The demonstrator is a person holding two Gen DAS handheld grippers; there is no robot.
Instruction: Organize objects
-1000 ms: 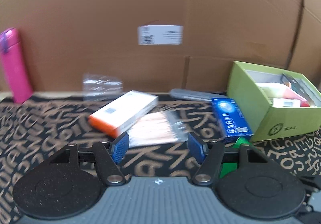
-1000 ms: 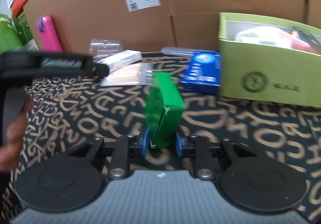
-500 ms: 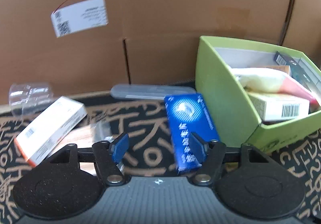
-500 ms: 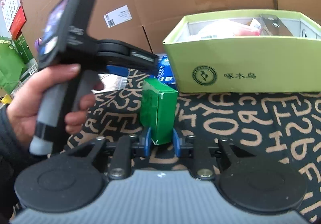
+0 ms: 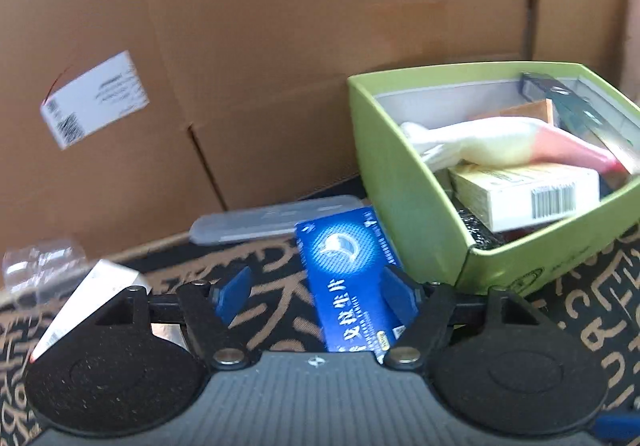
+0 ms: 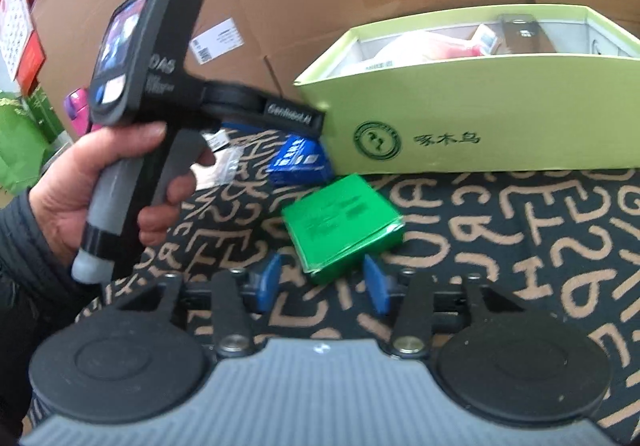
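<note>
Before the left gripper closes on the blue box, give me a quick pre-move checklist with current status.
1. Left gripper open: ok, its jaws have just been opening.
2. Blue box between its fingers: ok; it lies nearer the right-hand finger, pads not pressing.
3. Right gripper released the green box: ok, jaws just opened; box lies flat on the patterned mat.
4. Room in the light green bin: cannot tell; already holds several items.
5. Grey case behind the blue box clear of the grasp: ok.

left wrist: low, close, facing green box (image 5: 416,206) | right wrist: same box (image 6: 500,106), nearer front
</note>
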